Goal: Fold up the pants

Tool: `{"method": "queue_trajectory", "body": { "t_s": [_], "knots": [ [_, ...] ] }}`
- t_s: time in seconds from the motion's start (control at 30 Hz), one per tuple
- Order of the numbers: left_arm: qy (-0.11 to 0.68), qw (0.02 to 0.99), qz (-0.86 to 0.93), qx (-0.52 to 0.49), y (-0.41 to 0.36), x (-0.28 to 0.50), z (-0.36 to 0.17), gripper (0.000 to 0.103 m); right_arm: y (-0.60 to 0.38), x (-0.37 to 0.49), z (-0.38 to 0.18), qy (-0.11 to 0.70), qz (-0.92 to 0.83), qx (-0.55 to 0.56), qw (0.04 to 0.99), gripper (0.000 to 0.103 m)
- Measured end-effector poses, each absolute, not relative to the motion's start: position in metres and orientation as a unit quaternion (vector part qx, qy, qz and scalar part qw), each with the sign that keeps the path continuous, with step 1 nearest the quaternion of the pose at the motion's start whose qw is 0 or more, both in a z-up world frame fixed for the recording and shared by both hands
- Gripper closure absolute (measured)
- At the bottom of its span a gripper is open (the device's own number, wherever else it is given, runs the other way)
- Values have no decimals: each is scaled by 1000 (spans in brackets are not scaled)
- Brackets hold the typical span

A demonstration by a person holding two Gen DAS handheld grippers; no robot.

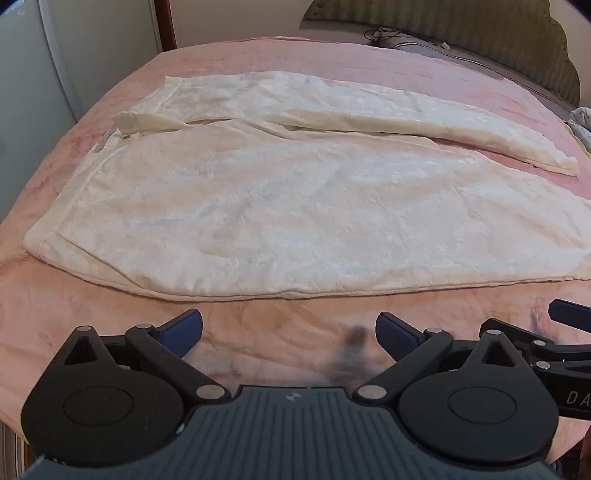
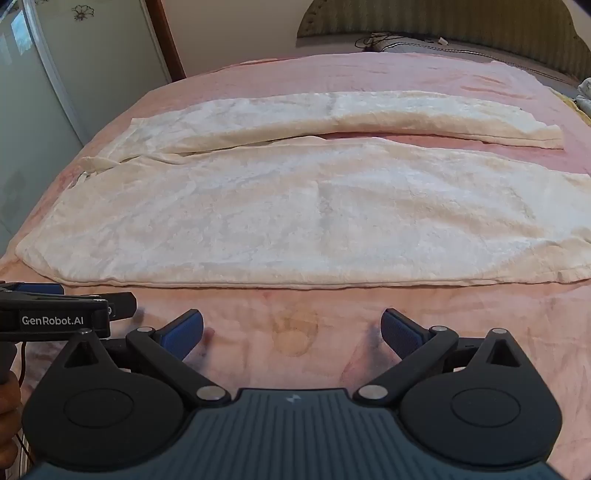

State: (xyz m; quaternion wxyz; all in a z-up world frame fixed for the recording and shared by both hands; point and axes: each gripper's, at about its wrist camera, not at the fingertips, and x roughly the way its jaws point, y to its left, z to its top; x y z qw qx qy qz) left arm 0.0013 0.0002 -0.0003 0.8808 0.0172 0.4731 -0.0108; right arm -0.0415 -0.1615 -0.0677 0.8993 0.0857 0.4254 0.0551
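Observation:
Cream fleece pants point(image 1: 258, 206) lie spread flat on a pink bed point(image 1: 110, 332), waistband at the left, both legs running to the right with a gap between them. They also show in the right wrist view point(image 2: 295, 221). My left gripper point(image 1: 289, 332) is open and empty, just short of the near leg's front edge. My right gripper point(image 2: 291, 332) is open and empty, also just in front of that edge. The right gripper shows at the right edge of the left wrist view point(image 1: 569, 317); the left gripper shows at the left of the right wrist view point(image 2: 122, 304).
A padded headboard point(image 2: 480, 33) and a grey pillow point(image 2: 424, 48) are at the far right. A pale wardrobe point(image 2: 44, 92) stands left of the bed. Some light cloth point(image 1: 581, 122) lies at the bed's right edge. Bare pink blanket point(image 2: 295, 354) lies under both grippers.

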Motion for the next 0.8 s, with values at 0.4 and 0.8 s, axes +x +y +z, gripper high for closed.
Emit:
{"method": "queue_trajectory", "body": {
  "t_s": [0.4, 0.8],
  "knots": [
    [464, 885, -11, 30, 3, -8, 3, 1, -154, -46, -62, 423, 56, 77, 901, 0],
    [468, 883, -11, 26, 0, -6, 1, 1, -156, -49, -65, 421, 63, 81, 901, 0]
  ]
}}
